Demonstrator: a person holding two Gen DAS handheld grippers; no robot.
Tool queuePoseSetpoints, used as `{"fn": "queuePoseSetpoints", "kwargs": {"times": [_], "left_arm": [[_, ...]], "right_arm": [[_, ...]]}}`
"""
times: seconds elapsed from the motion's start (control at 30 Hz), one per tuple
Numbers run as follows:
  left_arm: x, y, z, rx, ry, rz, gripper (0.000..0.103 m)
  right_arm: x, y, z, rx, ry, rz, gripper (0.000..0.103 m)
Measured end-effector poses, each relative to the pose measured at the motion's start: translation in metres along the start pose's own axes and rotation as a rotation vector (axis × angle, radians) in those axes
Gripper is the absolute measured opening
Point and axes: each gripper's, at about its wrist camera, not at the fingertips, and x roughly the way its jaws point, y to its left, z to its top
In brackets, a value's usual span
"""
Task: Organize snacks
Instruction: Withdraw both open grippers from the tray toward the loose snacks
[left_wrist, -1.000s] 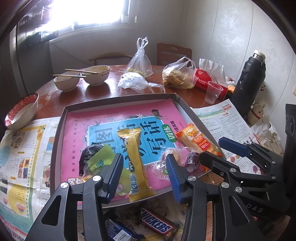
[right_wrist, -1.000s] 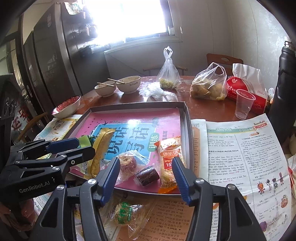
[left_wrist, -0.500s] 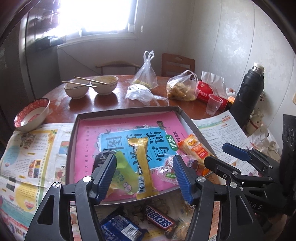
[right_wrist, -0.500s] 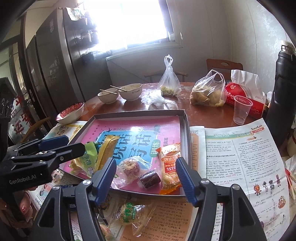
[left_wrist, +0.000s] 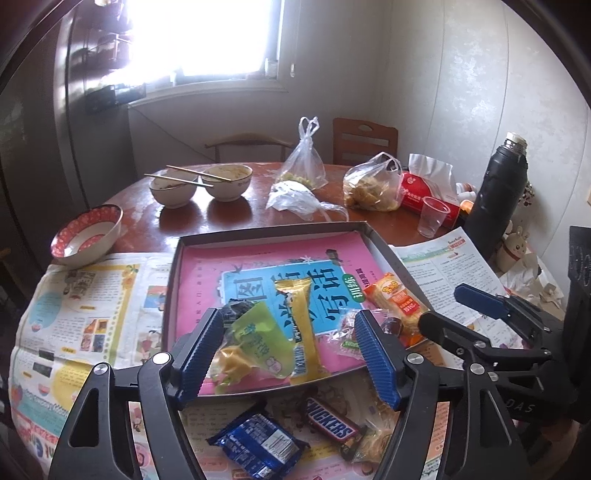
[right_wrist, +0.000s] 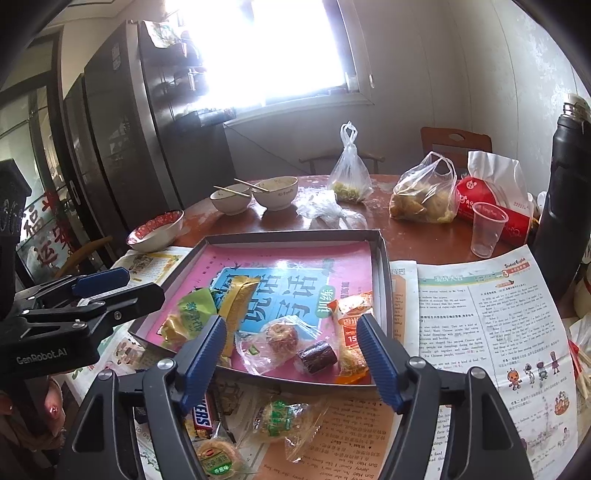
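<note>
The shallow grey cardboard tray (left_wrist: 177, 258) with its pink and blue printed liner serves as landmark. Its near edge is partly hidden behind both grippers' blue ribbed fingers, and a dark wrapped snack (left_wrist: 236, 312) at the tray's near-left is mostly covered by a crumpled green packet (left_wrist: 255, 339), so it is hard to make out. In front of the tray on the newspaper (left_wrist: 92, 295), the brown Snickers bar (left_wrist: 332, 422) and a blue foil packet (left_wrist: 258, 443) are cut off in part by the gripper frames.

Inside the tray, a long yellow wrapped bar (left_wrist: 301, 325) lies with its long axis running from the near edge toward the far edge. An orange cracker packet (right_wrist: 351, 332) lies along the right wall, likewise lengthwise near to far. A small dark cylindrical sweet (right_wrist: 317, 356) sits just left of it, beside a clear-wrapped round cake (right_wrist: 280, 338).

The left gripper (left_wrist: 291, 350) hangs above the tray's near edge, jaws spread wide after just opening, nothing pinched. The right gripper (right_wrist: 291, 354) likewise stands wide, having just been opening, gripping nothing.
</note>
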Motion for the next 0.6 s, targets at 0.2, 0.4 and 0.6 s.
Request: {"fn": "queuePoseSetpoints", "kwargs": {"times": [0.2, 0.4, 0.6], "left_arm": [[-0.007, 0.000, -0.003, 0.007, -0.004, 0.009, 0.077], [-0.012, -0.001, -0.007, 0.013, -0.005, 0.012, 0.077], [-0.017, -0.001, -0.013, 0.014, 0.003, 0.018, 0.077]], "right_arm": [[-0.005, 0.002, -0.001, 0.001, -0.003, 0.005, 0.078], [-0.012, 0.005, -0.002, 0.002, -0.011, 0.007, 0.079], [-0.020, 0.010, -0.005, -0.003, -0.017, 0.015, 0.079]]}}
